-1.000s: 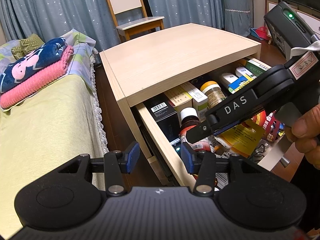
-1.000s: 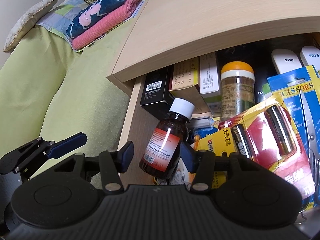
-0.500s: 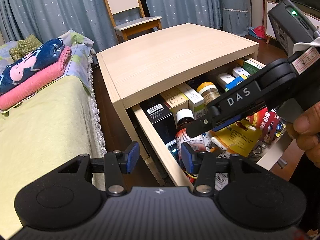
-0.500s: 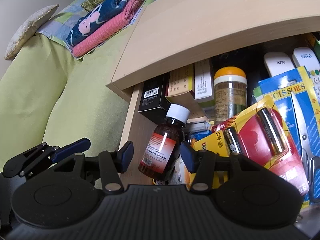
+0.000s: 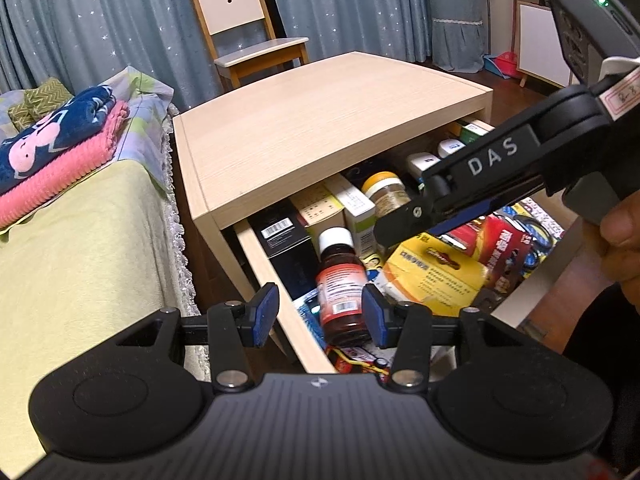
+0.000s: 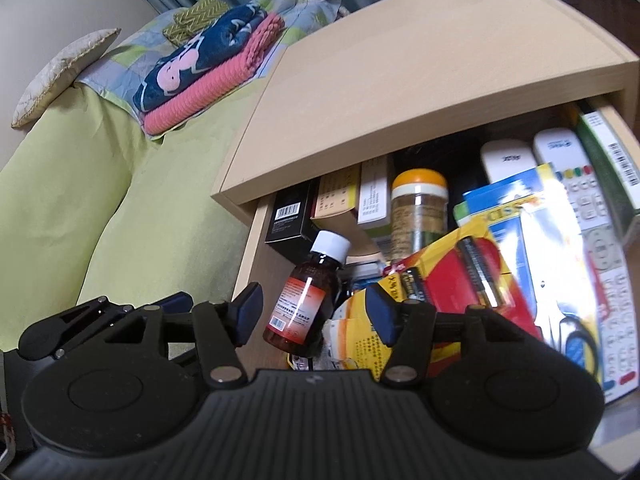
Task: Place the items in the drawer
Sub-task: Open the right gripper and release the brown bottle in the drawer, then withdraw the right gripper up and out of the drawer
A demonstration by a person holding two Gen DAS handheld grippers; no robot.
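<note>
Open drawer (image 5: 264, 256) of a pale cabinet (image 5: 320, 120), crowded with boxes, a jar (image 6: 418, 204) and a battery pack (image 6: 460, 276). A brown bottle (image 6: 306, 296) lies tilted inside against the drawer's side wall. Left gripper (image 5: 316, 314) and right gripper (image 6: 312, 314) both hang over it, jaws spread wide, holding nothing. Whether the bottle is being left or fetched cannot be told; either way, movement should stay slow, clear of the loose packets. Beside the cabinet: a green-covered bed (image 5: 80, 248) with folded blankets (image 5: 56, 140); behind, a chair (image 5: 244, 36) and starred curtains (image 5: 360, 4).
</note>
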